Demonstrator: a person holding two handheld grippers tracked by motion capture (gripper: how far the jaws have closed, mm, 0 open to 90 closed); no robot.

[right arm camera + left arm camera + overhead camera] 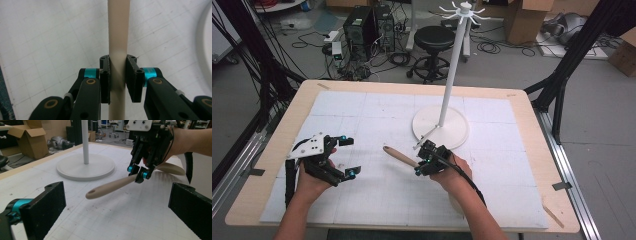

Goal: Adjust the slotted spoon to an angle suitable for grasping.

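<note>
in the high view, the right gripper (424,159) is clamped on one wooden spoon (400,156). the spoon's long handle sticks out from the right gripper toward the left gripper (345,157), low over the white mat (377,110). the handle tip ends in the gap between the two grippers, apart from the left one. the left gripper's jaws stand wide apart with nothing in them. just past the right gripper is the round base of one white hanging stand (443,126), and its pole goes up to a ring of hooks at the top. so the right gripper is the one near the stand, and the left one is farther away. i think the spoon has to go up to a hook, so the end of the handle matters most.

in the left gripper view, the two black jaws are far apart and empty. the spoon (110,187) floats ahead of them, a bit above the mat, with its handle end pointing back toward this gripper. that end has a small hole in it. the right gripper (139,173) pinches the spoon near the bowl end. the stand's base (85,167) is farther off, behind the spoon.

in the right gripper view, the spoon handle (119,37) runs straight away from the gripper, right between its two pads (106,75), which press on both sides.

count: two grippers, one spoon, one stand, one mat.
</note>
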